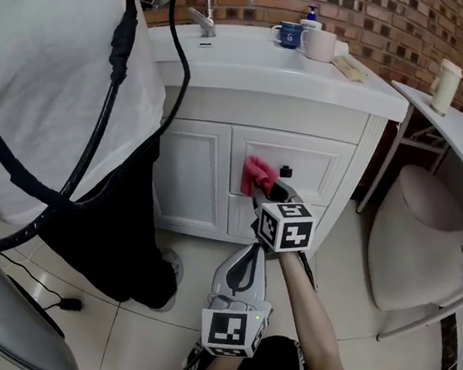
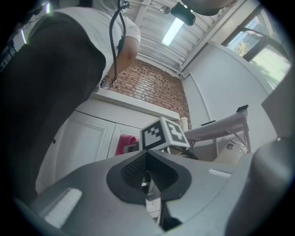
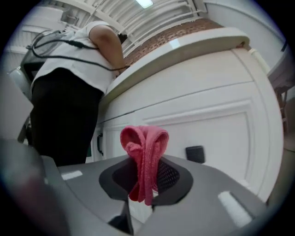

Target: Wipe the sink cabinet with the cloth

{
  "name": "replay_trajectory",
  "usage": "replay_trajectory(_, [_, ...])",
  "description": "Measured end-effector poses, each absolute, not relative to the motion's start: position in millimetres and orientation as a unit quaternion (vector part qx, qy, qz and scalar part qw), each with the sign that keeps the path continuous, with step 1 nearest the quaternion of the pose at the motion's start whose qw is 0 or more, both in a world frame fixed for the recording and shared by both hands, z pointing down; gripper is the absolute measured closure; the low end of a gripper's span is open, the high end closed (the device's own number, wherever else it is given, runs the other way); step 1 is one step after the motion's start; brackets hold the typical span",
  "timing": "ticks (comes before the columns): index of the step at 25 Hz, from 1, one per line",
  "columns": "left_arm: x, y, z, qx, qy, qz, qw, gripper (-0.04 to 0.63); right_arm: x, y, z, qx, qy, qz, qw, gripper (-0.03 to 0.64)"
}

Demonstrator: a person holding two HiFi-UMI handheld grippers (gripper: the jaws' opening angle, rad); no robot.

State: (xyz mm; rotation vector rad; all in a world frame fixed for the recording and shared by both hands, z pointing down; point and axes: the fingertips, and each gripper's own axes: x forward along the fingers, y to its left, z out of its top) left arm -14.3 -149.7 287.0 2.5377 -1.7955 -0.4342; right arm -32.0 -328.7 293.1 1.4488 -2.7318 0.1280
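Right gripper (image 1: pixel 268 190) clamps the pink cloth (image 1: pixel 258 172) at a drawer (image 1: pixel 319 162) of the sink cabinet (image 1: pixel 195 175), just left of its knob (image 1: pixel 285 172). Left gripper (image 1: pixel 241 276), closed and empty, hangs nearer over floor (image 1: pixel 192 259).

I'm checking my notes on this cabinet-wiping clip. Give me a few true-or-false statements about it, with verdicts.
1. The right tool is shut on a pink cloth. True.
2. The left tool holds a sponge. False: its jaws are together with nothing between them.
3. The cloth lies up on the countertop. False: it is held at the cabinet's drawer front, below the countertop.
4. A blue mug and a white mug stand on the countertop. True.
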Motion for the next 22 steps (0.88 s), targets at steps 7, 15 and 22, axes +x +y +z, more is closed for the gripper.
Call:
replay_trajectory(7, [-28,-152,287,0.806,-0.572,-0.150,0.022,0.586,-80,-353,314,0.465,-0.882,0.049,0.053,0.548])
replay_trajectory(15, [-25,-154,288,0.811,-0.567,-0.145,0.023,0.586,22,-348,297,0.550,-0.834,0.035,0.028,0.546])
replay_trajectory(22, [-19,-154,291,0.811,-0.569,-0.137,0.014,0.586,90,-352,302,0.598,-0.799,0.026,0.050,0.548])
